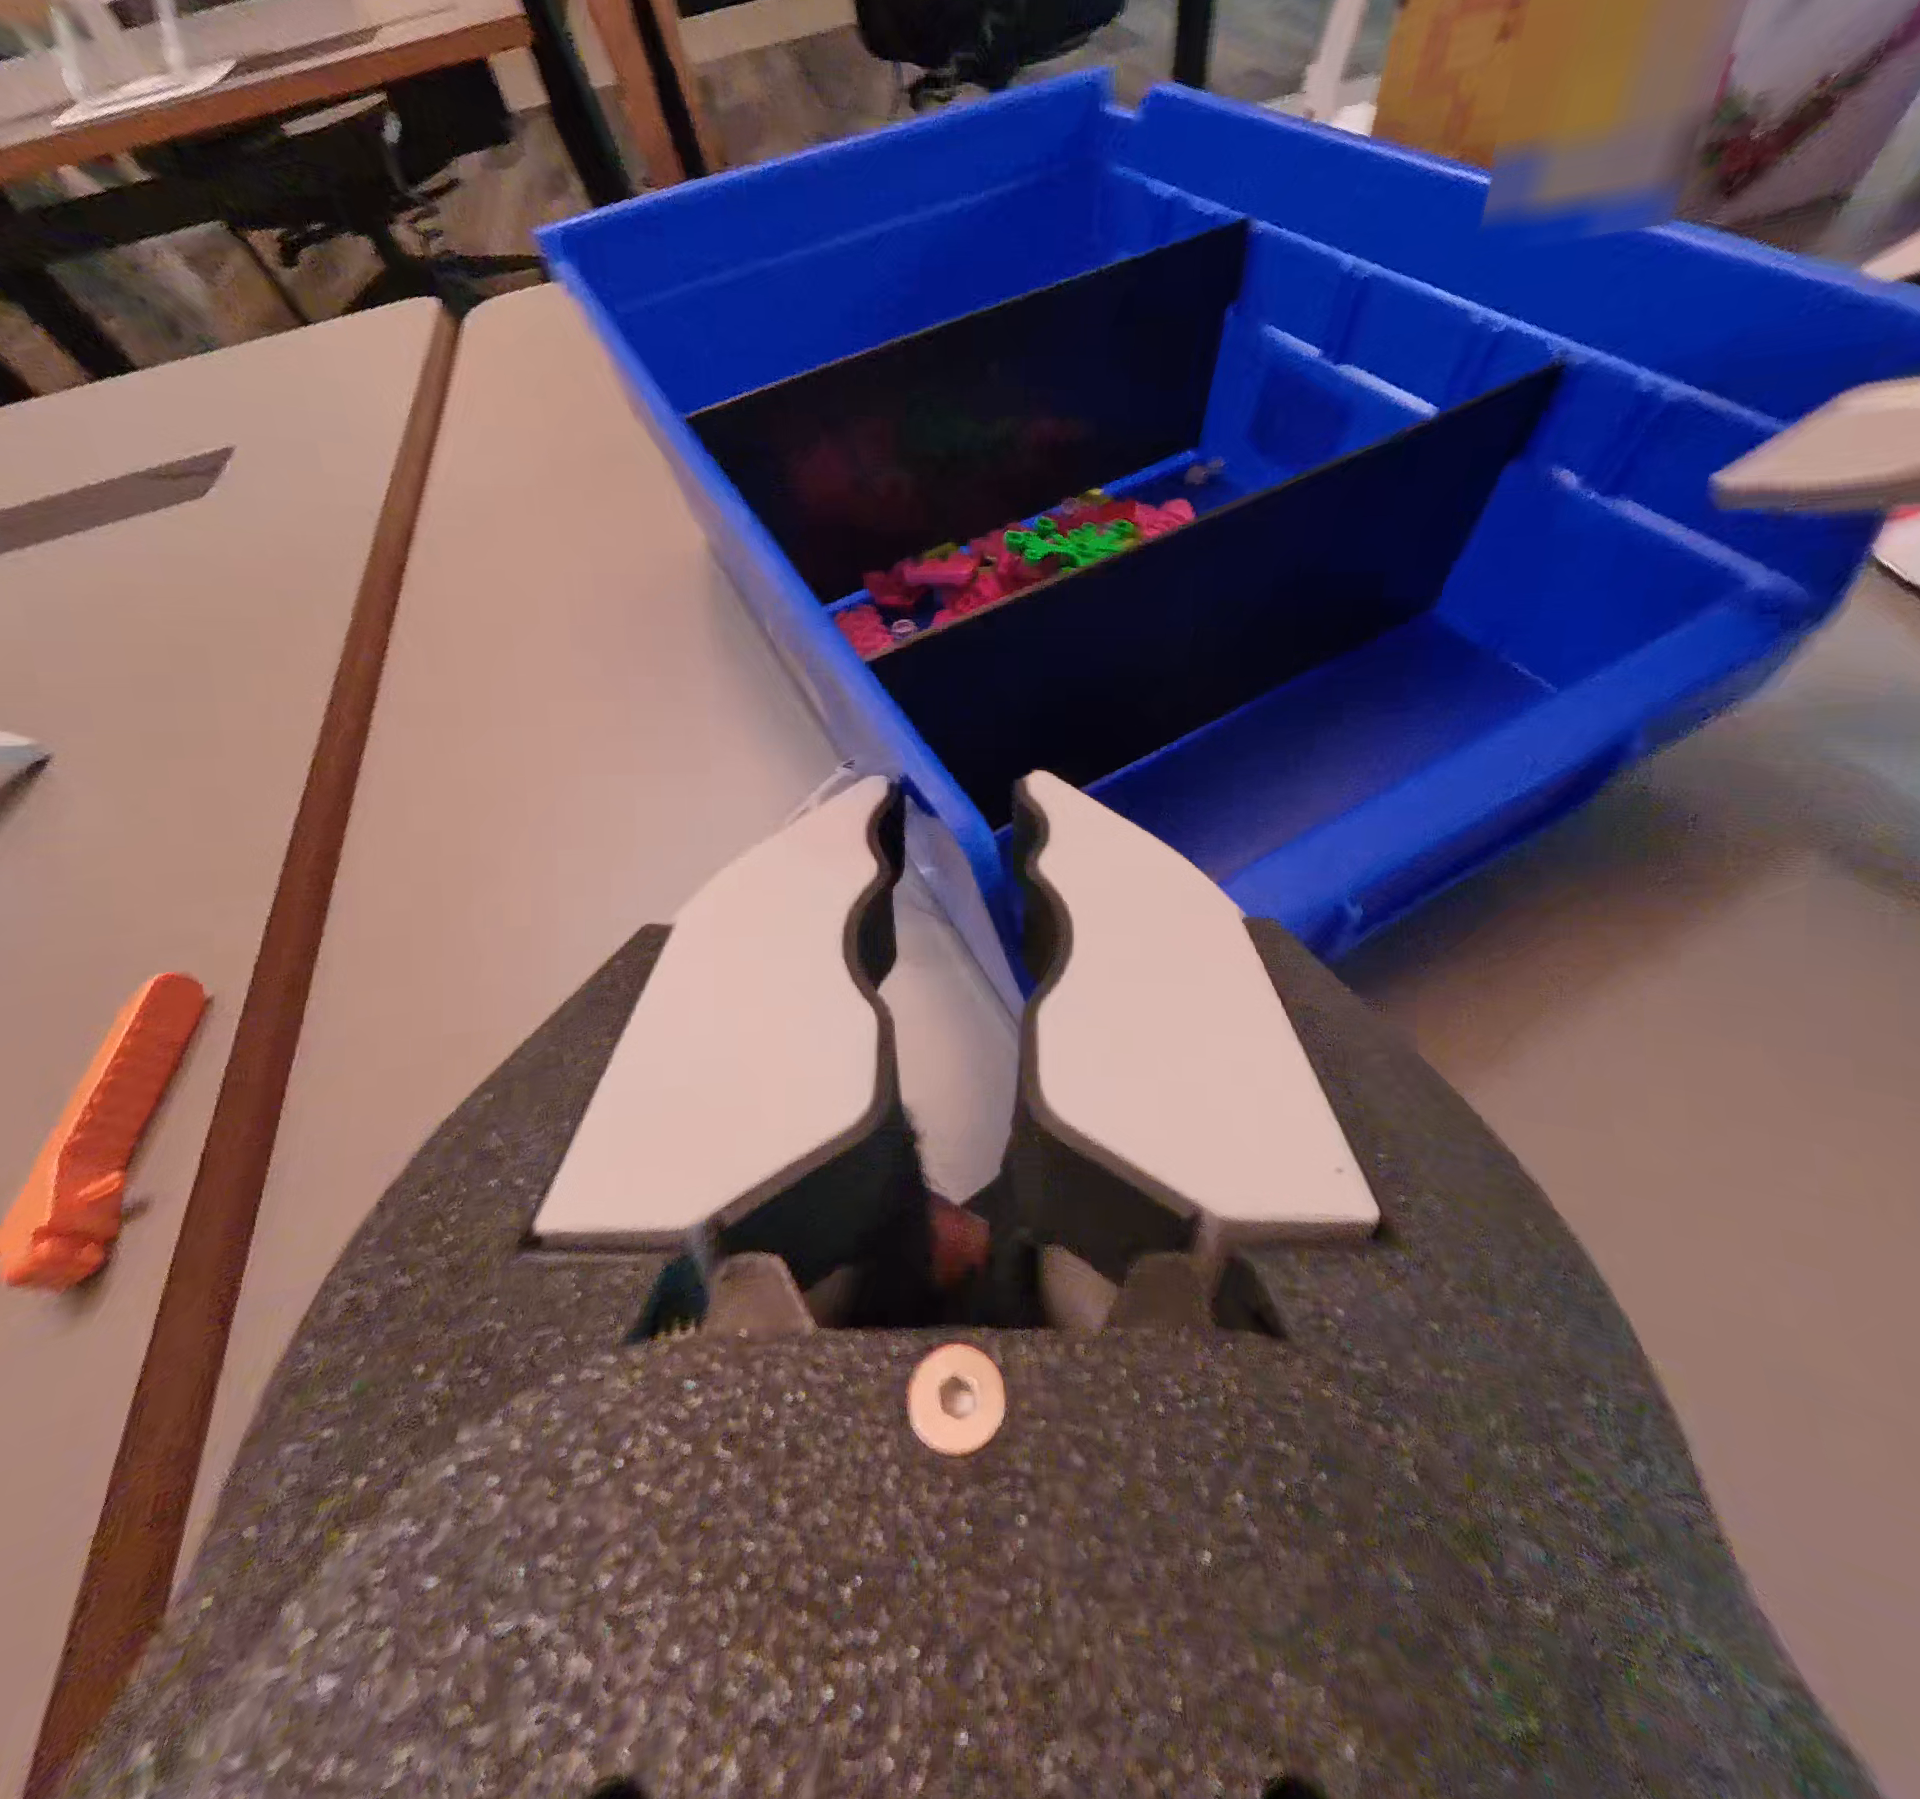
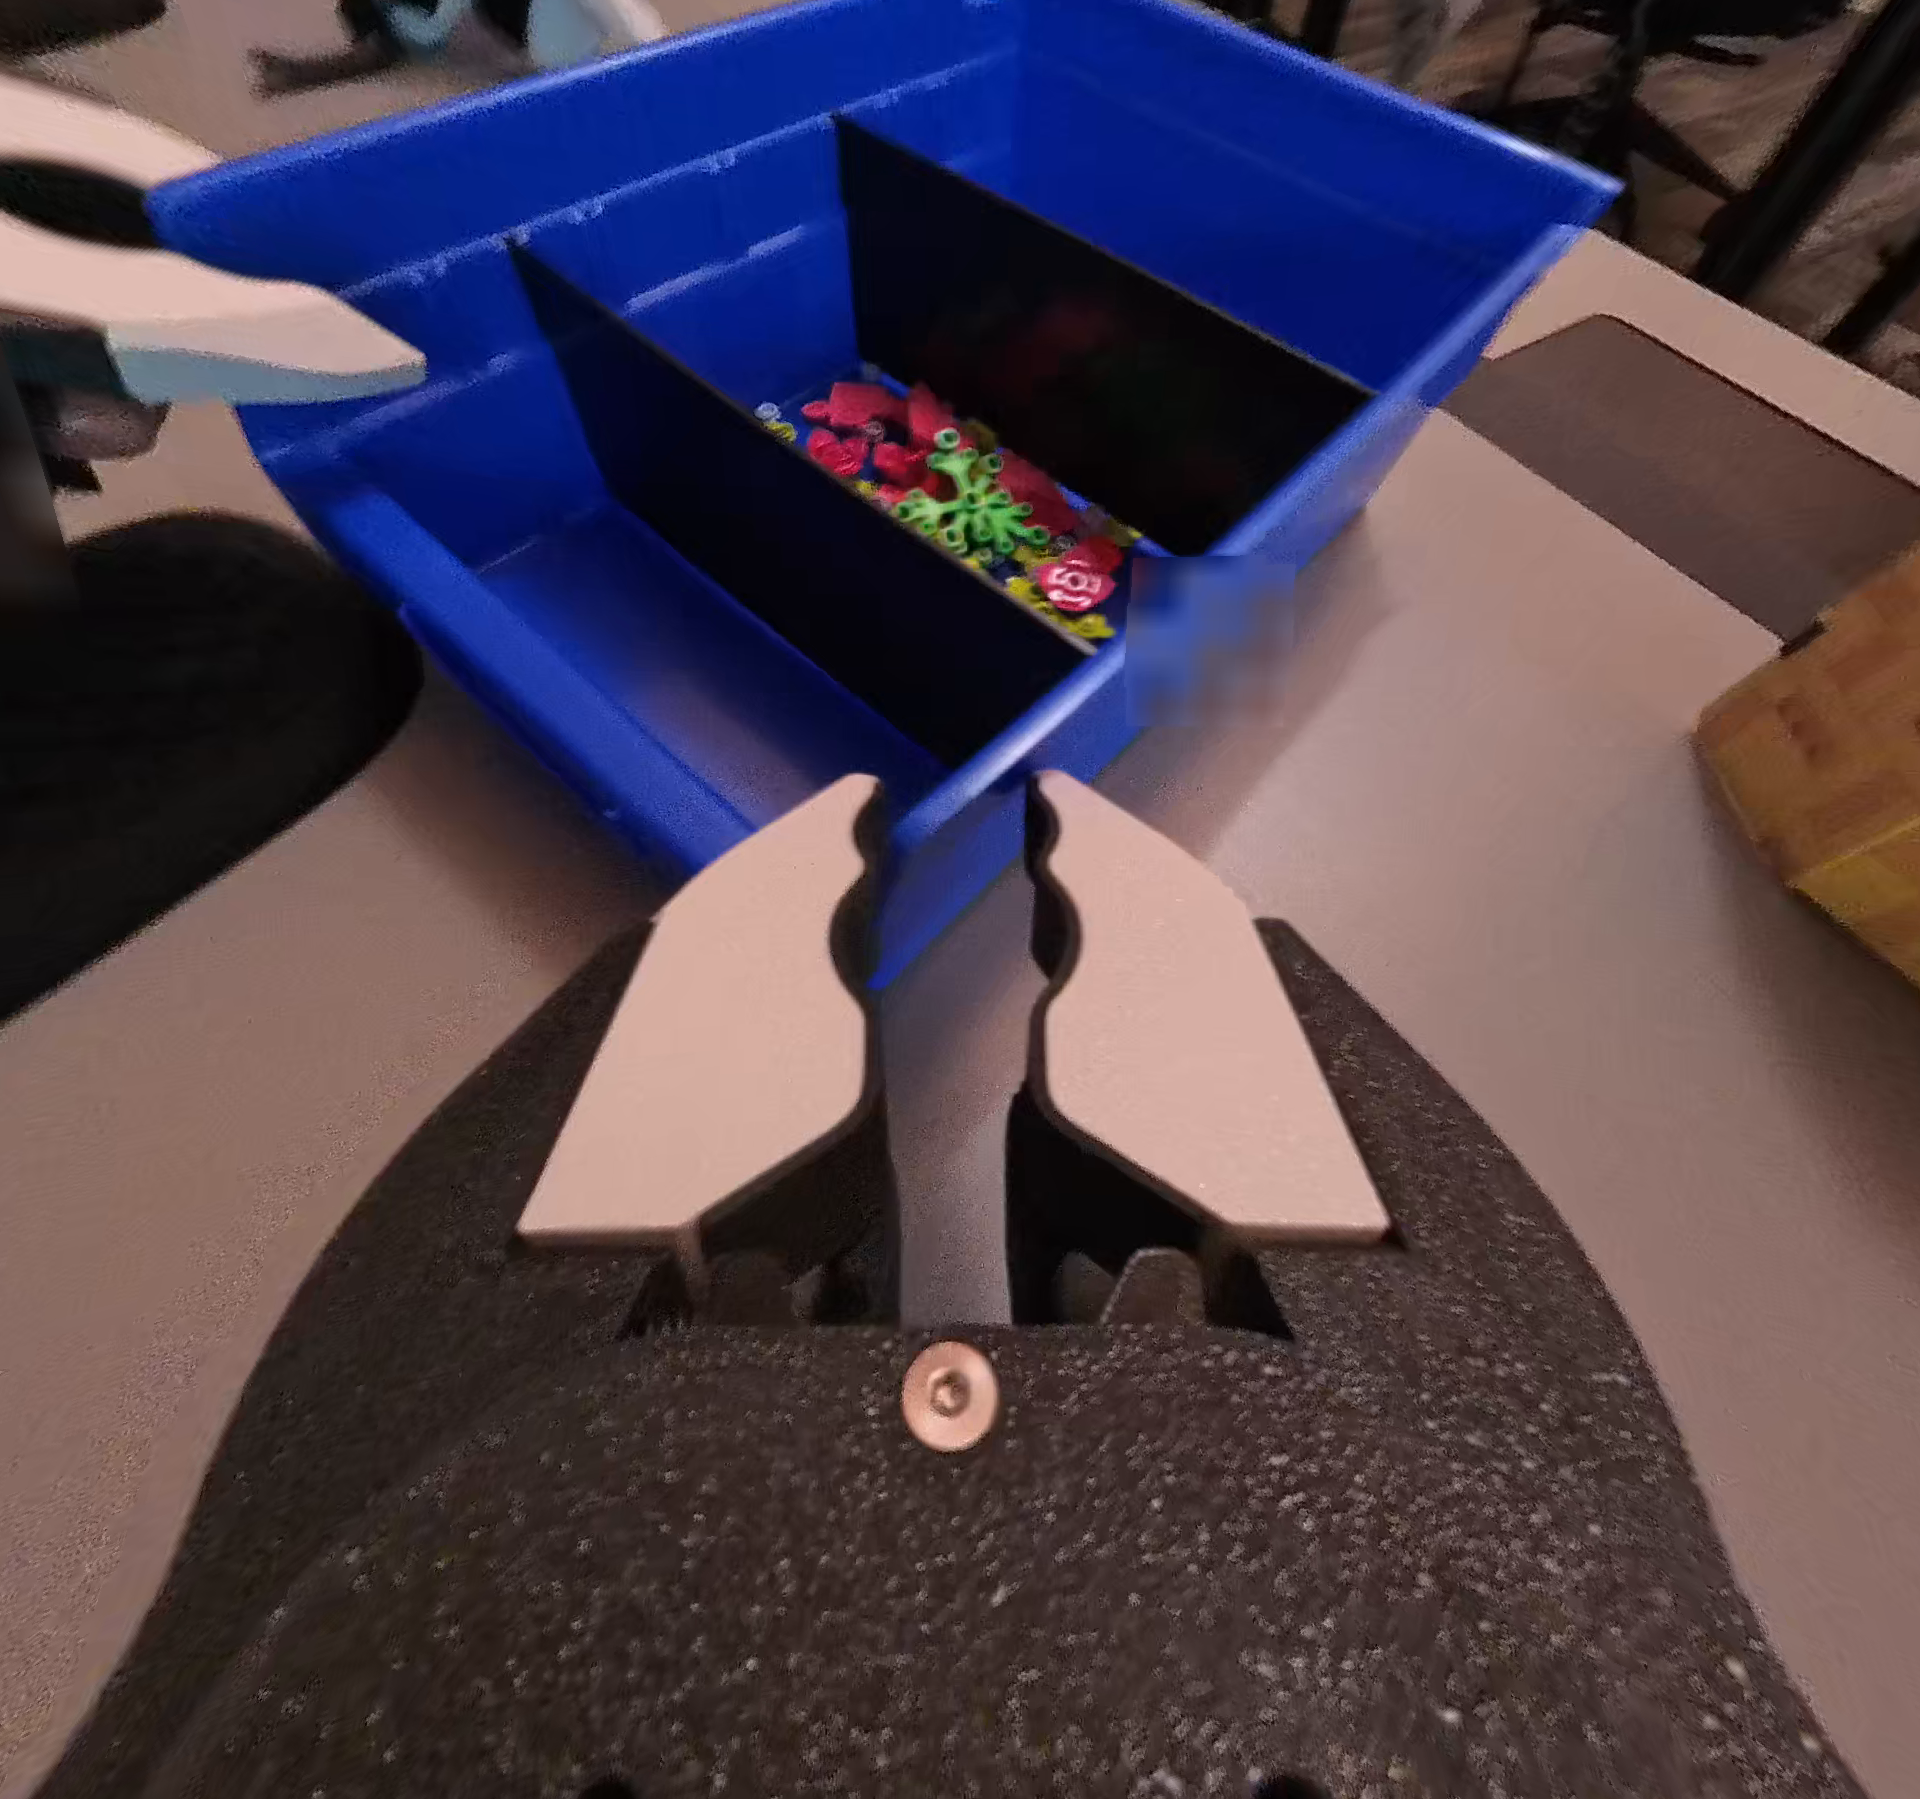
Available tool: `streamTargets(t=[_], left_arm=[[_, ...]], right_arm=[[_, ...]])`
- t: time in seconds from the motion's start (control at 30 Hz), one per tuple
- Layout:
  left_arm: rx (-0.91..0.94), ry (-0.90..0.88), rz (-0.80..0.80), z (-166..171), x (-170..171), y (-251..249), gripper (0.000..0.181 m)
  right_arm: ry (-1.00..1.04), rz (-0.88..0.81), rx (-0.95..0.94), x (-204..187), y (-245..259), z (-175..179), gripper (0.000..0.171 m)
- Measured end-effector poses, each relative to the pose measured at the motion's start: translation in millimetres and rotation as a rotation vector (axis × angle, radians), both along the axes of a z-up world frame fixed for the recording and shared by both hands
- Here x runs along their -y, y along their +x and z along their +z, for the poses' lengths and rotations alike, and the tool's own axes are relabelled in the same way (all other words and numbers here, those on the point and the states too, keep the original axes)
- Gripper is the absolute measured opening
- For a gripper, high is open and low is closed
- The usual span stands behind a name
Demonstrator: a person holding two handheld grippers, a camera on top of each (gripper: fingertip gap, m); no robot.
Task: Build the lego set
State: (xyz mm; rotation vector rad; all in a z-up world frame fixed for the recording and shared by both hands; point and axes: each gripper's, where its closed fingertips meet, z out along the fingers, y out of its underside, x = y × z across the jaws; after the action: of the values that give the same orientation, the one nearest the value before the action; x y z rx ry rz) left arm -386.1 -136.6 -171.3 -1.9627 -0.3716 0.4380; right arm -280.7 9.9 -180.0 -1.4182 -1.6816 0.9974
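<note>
Both sets of tongs hover near the blue bin (image 1: 790,274) on the table (image 1: 582,669), left tongs (image 1: 956,804) and right tongs (image 2: 954,799) each slightly spread, pinching nothing. The lego pieces (image 2: 966,492) (red and green mostly) lie in the bin's middle compartment, between black dividers (image 2: 831,565).

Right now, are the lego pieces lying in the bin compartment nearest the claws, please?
No, the red and green lego pieces lie in the blue plastic bin's middle compartment.
</note>
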Motion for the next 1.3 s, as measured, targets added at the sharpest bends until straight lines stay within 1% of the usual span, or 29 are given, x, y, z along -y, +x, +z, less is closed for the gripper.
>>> streamTargets(t=[0.13, 0.2, 0.33, 0.47, 0.57, 0.73, 0.77, 0.8, 0.83, 0.87, 0.93, 1.0, 1.03, 1.07, 1.1, 1.13, 1.17, 1.2, 1.3], left_arm=[[-0.062, -0.065, -0.030, -1.3, 1.0, 25.6, 0.022], [-0.096, -0.090, -0.040, -2.0, 4.2, 41.0, 0.022], [-0.082, -0.045, -0.107, -0.9, 6.5, 68.5, 0.022], [-0.095, -0.046, -0.146, -3.7, 8.6, 79.6, 0.019], [-0.071, -0.015, -0.154, -3.9, 6.1, 78.6, 0.018], [-0.068, -0.010, -0.129, -2.1, 1.7, 65.1, 0.017], [-0.067, -0.013, -0.136, -0.7, 1.6, 64.5, 0.020], [-0.061, 0.000, -0.129, 4.5, 2.2, 63.3, 0.033], [-0.056, 0.039, -0.107, 15.0, 3.9, 61.3, 0.048], [-0.054, 0.102, -0.078, 30.7, 6.2, 59.1, 0.059], [-0.051, 0.317, -0.005, 76.0, 11.2, 55.8, 0.069], [0.004, 0.630, 0.042, 129.1, 15.5, 58.7, 0.068], [0.074, 0.812, 0.055, 154.8, 18.9, 61.0, 0.065], [0.170, 1.003, 0.056, 179.8, 23.5, 63.6, 0.056], [0.267, 1.199, 0.021, 206.4, 28.9, 69.3, 0.047], [0.356, 1.380, -0.026, 233.3, 35.7, 76.3, 0.046], [0.415, 1.526, -0.069, 259.8, 42.6, 84.8, 0.043], [0.427, 1.622, -0.115, 287.4, 47.3, 96.8, 0.041], [0.318, 1.777, -0.190, 371.8, 55.6, 145.4, 0.045]], right_arm=[[0.128, -0.003, 0.020, -8.6, 14.9, -2.7, 0.019], [0.133, 0.014, 0.029, -4.2, 31.7, -3.1, 0.020], [0.137, 0.034, 0.021, 9.5, 72.8, -3.6, 0.023], [0.126, 0.055, 0.008, 25.6, 99.7, -3.5, 0.029], [0.104, 0.053, -0.006, 28.7, 103.0, -3.3, 0.030], [0.028, 0.078, -0.002, 26.2, 91.0, -3.1, 0.033], [0.006, 0.096, -0.005, 26.4, 89.6, -1.9, 0.034], [-0.043, 0.138, -0.008, 29.4, 90.6, 0.3, 0.042], [-0.105, 0.167, -0.012, 31.0, 92.3, 3.9, 0.054], [-0.165, 0.180, -0.025, 29.5, 94.9, 9.1, 0.065], [-0.243, 0.148, -0.065, 14.5, 99.4, 20.6, 0.066], [-0.306, 0.117, -0.102, -0.1, 102.8, 35.1, 0.069], [-0.326, 0.110, -0.117, -5.8, 104.8, 43.0, 0.070], [-0.330, 0.106, -0.134, -10.6, 107.0, 50.9, 0.070], [-0.317, 0.094, -0.151, -15.7, 109.4, 58.0, 0.070], [-0.291, 0.075, -0.172, -20.9, 111.8, 64.9, 0.071], [-0.265, 0.060, -0.196, -24.2, 114.7, 71.4, 0.071], [-0.243, 0.047, -0.216, -26.3, 118.0, 77.0, 0.071], [-0.208, -0.007, -0.268, -32.7, 129.0, 86.1, 0.076]])
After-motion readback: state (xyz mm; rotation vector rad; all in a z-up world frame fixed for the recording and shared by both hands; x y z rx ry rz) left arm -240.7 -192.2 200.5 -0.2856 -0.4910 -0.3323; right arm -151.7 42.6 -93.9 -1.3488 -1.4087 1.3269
